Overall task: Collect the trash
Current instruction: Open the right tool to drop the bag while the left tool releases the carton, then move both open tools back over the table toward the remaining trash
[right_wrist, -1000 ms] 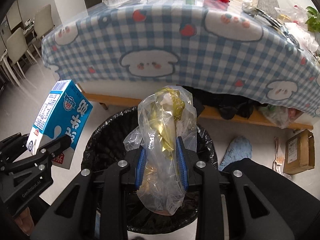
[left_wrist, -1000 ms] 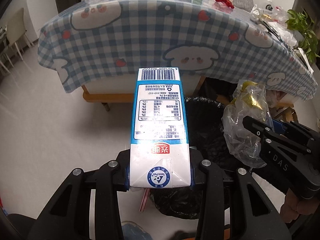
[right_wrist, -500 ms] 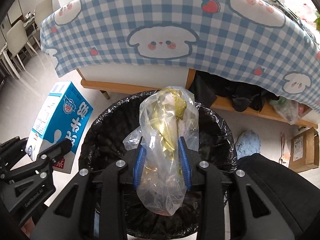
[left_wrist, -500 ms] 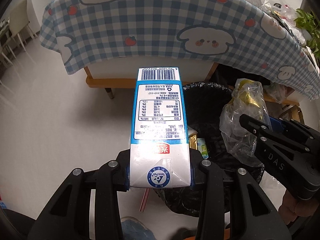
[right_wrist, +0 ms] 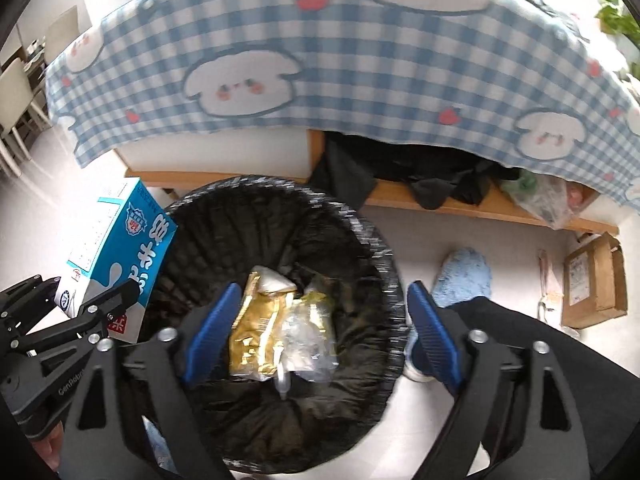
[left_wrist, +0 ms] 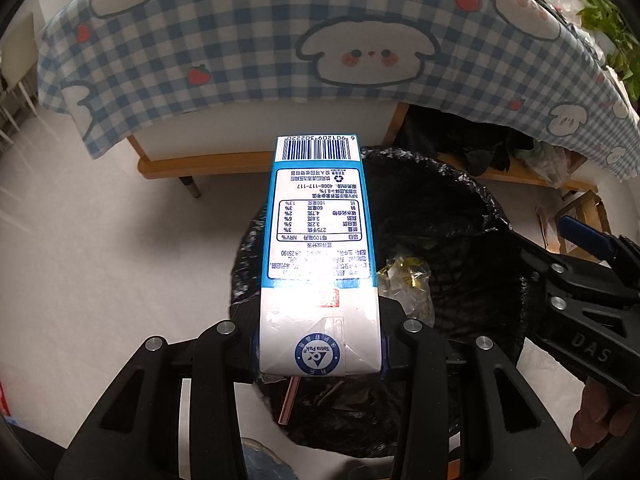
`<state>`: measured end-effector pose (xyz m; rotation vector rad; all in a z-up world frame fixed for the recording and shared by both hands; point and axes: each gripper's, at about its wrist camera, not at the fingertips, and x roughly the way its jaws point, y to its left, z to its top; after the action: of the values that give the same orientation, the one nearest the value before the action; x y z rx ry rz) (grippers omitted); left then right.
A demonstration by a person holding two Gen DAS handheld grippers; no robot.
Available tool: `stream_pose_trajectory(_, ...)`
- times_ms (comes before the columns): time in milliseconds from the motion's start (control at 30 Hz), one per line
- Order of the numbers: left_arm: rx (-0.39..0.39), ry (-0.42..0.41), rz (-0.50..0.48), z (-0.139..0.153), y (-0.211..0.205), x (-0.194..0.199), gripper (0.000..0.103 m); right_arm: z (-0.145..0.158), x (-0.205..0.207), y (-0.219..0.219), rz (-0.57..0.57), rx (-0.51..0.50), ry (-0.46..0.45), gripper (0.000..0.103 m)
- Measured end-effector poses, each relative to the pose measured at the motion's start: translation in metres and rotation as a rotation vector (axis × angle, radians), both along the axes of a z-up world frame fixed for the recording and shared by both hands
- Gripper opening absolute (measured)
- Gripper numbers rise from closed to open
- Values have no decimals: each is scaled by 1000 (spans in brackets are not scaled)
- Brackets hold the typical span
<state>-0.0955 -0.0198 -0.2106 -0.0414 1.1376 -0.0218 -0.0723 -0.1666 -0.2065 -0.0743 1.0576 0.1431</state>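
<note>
While left tongs (left_wrist: 318, 354) clamp blue-white milk carton (left_wrist: 318, 248), right tongs (right_wrist: 320, 332) just sprang wide, empty; crumpled clear-gold bag (right_wrist: 280, 320) in bin (right_wrist: 372, 240).

The bin (right_wrist: 376, 240) stands on the floor (right_wrist: 420, 232) before the bench (right_wrist: 440, 204); a plastic bag (right_wrist: 308, 328) lies in it, a milk carton (right_wrist: 116, 256) at its left rim.
</note>
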Motion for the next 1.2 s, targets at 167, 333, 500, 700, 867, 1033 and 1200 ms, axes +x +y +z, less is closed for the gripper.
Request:
stream_pose_trajectory(167,4,8,-20,-6,-19,7,39,3,2,-28,-56,18,1,95)
stream_pose_trajectory(333,13,16,-40,-12,-36,12,39,4,5,-52,-87,3,10,95)
stream_pose_trajectory(500,19,11,-57,-14,-48,15,39,3,6,-75,-135,9,25,95)
stream_pose_trajectory(700,8,-3,-83,-11,-62,17,39,7,3,-87,-161,10,14,95)
stream_pose_trajectory(867,16,-35,-97,-3,-68,14,50,9,1,-89,-166,5,8,95)
stream_pose_trajectory(1033,29,-51,-83,8,-62,11,67,13,1,-87,-159,15,-10,95)
stream_pose_trajectory(1200,29,-94,-68,29,-52,5,82,27,1,-82,-151,23,-45,96)
